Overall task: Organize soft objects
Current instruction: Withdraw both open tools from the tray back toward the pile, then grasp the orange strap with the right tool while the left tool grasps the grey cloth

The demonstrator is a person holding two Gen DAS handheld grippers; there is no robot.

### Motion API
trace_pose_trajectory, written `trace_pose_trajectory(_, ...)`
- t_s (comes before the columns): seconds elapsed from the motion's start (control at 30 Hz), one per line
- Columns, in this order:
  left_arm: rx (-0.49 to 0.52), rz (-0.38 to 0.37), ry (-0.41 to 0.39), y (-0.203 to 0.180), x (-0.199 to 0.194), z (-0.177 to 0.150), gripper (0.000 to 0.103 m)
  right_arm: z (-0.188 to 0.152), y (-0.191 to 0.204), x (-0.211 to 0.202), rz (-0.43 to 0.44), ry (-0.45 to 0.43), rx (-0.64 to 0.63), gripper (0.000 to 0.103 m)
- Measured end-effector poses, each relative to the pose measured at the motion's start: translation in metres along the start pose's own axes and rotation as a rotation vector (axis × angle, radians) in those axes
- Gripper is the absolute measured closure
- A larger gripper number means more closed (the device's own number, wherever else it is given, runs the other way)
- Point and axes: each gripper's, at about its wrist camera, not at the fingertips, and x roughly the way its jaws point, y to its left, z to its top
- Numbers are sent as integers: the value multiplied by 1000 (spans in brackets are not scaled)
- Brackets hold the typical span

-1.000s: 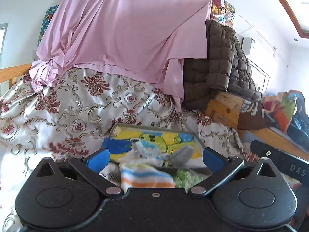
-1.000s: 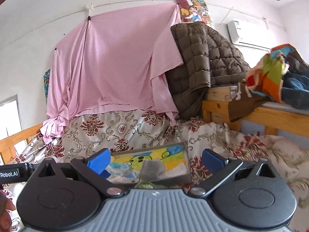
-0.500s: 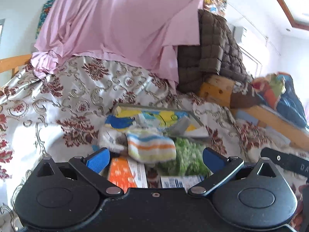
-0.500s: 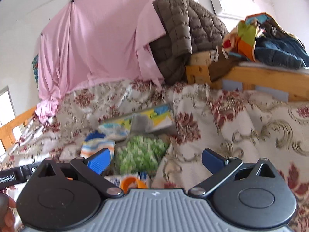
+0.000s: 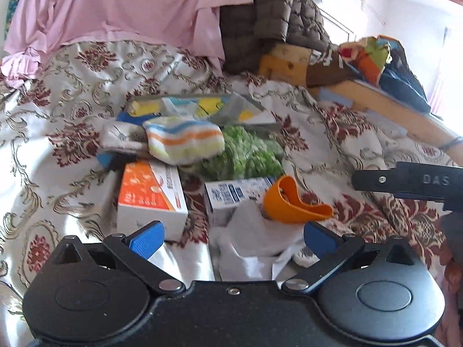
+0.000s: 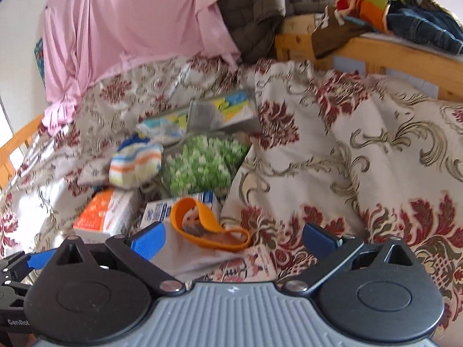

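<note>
- left gripper (image 5: pixel 231 235), jaws spread, over a white cloth (image 5: pixel 254 240); right gripper (image 6: pixel 233 238), jaws spread, holding nothing
- orange funnel (image 5: pixel 292 202) at 1 o'clock, touching the cloth
- striped sock (image 5: pixel 183 140) at 11 o'clock, beside a green bag (image 5: pixel 249 153) on the floral bedspread (image 5: pixel 58 115)

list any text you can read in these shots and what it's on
"DAS": on the black body of the right claw, seen from the left wrist.
"GenRo", cut off: on the black part of the left claw, seen from the right wrist.
Orange and white box: print too blurred.
Blue and white box: print too small.
</note>
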Motion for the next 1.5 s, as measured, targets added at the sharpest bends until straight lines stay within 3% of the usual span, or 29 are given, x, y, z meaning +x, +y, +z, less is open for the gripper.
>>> trace_pose_trajectory(0.33,68,-34,122,-6,29,-9,1,0,5,28,-8,119,-23,0)
trace_pose_trajectory(0.6,119,-78,205,-10,58,-11,1,0,14,51,42,192,-85,0)
trace_pose_trajectory(0.73,148,-120,254,-11,72,-13,1,3,20,61,42,188,-139,0)
trace_pose_trajectory(1.0,175,-139,279,-12,90,-6,1,5,35,82,48,168,-295,0)
trace_pose_trajectory(1.17,202,-166,321,-10,101,-2,1,5,37,96,45,197,-331,1)
trace_pose_trajectory(1.4,246,-187,342,-10,109,-2,8,6,32,101,55,212,-309,16)
trace_pose_trajectory(1.5,257,-192,341,-11,110,-1,21,7,30,102,50,215,-303,23)
